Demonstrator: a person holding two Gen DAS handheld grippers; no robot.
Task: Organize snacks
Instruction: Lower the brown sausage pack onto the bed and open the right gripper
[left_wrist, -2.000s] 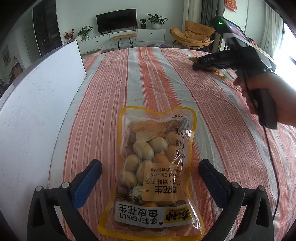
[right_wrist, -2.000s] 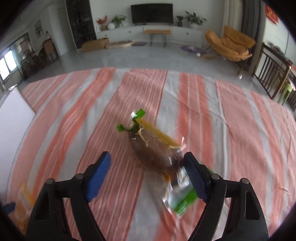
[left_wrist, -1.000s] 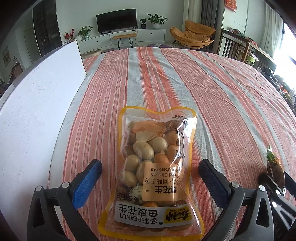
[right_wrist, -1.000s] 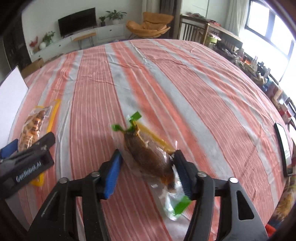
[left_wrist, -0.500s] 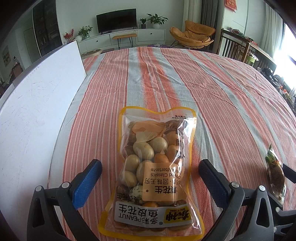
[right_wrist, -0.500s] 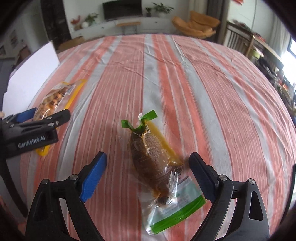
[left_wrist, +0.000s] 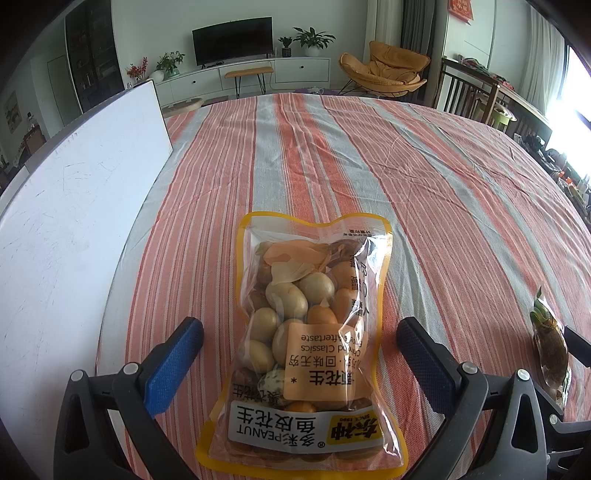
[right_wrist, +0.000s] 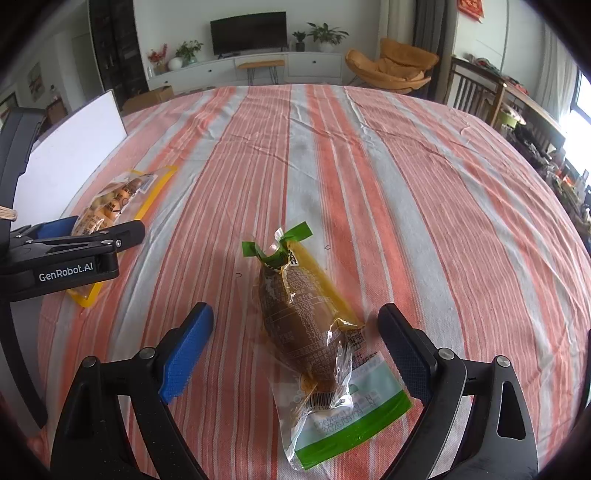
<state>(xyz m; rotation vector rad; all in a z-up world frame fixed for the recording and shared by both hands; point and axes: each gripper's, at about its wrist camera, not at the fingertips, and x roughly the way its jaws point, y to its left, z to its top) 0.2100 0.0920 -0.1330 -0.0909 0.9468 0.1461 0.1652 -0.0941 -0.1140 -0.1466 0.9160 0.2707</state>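
Living-room backdrop, big table under a striped orange/grey tablecloth (left_wrist: 332, 155). Left gripper (left_wrist: 300, 354) jaws spread wide, nothing pinched; blue pad on one finger, dark pad on the other. Peanut bag (left_wrist: 306, 339) lies flat on the cloth between the fingers, not touching either pad, yellow border, label end nearest the camera, print upside down in the left wrist view. Right gripper (right_wrist: 295, 343) also spread wide, holding nothing. Green-trimmed snack pouch (right_wrist: 306, 332) with a brown item inside lies between its fingers, clear of both pads, twisted green end pointing away from the camera, barcode end nearest it. Right wrist view: left gripper (right_wrist: 85, 236) sits off to the left side, well apart from the pouch, with the peanut bag (right_wrist: 114, 199) under it. Left wrist view: same pouch (left_wrist: 550, 350) shows at the right edge. White board (left_wrist: 74, 206) stands along the table's left side, near the peanut bag. TV (right_wrist: 248, 32), white sideboard and orange lounge chair (left_wrist: 384, 66) at the far wall.
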